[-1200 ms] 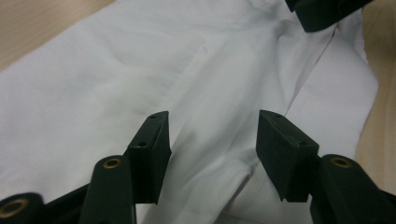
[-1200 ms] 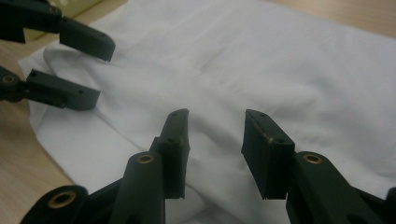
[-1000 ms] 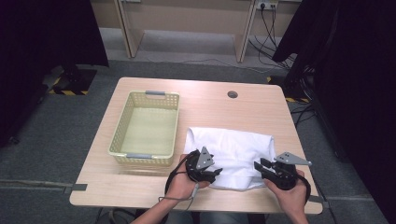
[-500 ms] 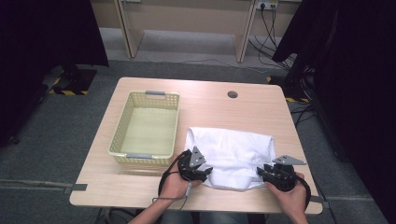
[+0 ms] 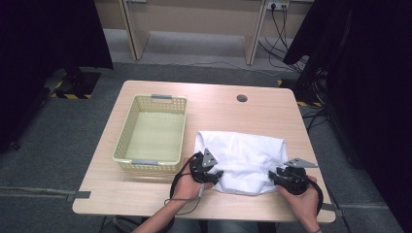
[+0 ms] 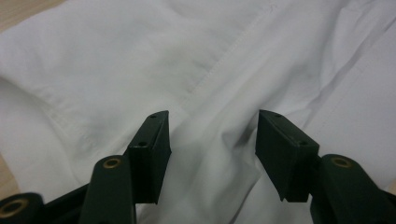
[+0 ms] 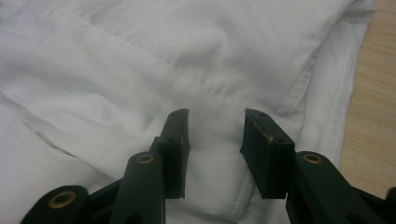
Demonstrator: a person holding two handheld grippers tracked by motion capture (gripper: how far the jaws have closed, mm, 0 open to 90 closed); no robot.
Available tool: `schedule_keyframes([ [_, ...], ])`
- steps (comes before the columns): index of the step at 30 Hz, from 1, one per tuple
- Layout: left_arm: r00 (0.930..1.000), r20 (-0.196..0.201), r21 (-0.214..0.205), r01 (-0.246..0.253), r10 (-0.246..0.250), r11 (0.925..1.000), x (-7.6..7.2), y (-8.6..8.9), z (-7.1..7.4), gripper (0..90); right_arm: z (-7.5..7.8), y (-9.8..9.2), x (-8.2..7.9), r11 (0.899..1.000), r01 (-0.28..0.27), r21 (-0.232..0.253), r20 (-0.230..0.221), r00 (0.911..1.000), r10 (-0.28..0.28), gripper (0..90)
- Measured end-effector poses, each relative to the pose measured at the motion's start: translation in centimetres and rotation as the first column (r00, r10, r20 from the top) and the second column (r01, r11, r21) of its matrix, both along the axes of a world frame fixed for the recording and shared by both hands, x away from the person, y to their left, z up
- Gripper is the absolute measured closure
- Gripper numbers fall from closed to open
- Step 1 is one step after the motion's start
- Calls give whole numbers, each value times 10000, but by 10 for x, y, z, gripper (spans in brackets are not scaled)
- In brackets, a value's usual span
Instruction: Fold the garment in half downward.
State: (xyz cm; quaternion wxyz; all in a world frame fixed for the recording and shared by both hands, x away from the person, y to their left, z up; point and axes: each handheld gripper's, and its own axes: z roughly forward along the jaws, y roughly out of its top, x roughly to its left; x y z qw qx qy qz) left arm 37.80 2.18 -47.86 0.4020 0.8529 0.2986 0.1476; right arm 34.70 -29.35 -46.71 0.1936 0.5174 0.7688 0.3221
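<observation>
On the wood-grain table [image 5: 262, 114], near edge: white cotton garment [image 5: 245, 158], folded, creased, stitched seams. Left gripper [image 6: 212, 135] sits on its near-left corner, jaws half open, a raised fold between them, pads not pressing. Right gripper [image 7: 215, 135] is over the hemmed right edge; jaws just opened a bit, cloth between, no grip. Pale yellow perforated plastic basket [image 5: 127, 141] sits just left of the garment

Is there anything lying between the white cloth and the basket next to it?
Nothing visible does. The white cloth lies on the table, and the basket sits just to its left in the high view, with bare wood between them. The basket looks empty.
</observation>
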Motion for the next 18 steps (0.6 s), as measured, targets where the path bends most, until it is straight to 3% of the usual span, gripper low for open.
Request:
schedule_keyframes([
  [18,9987,-138,85,-497,498,9987,47,-34,2,439,0,-23,52,9989,445,-110,36,9990,-445,561],
])
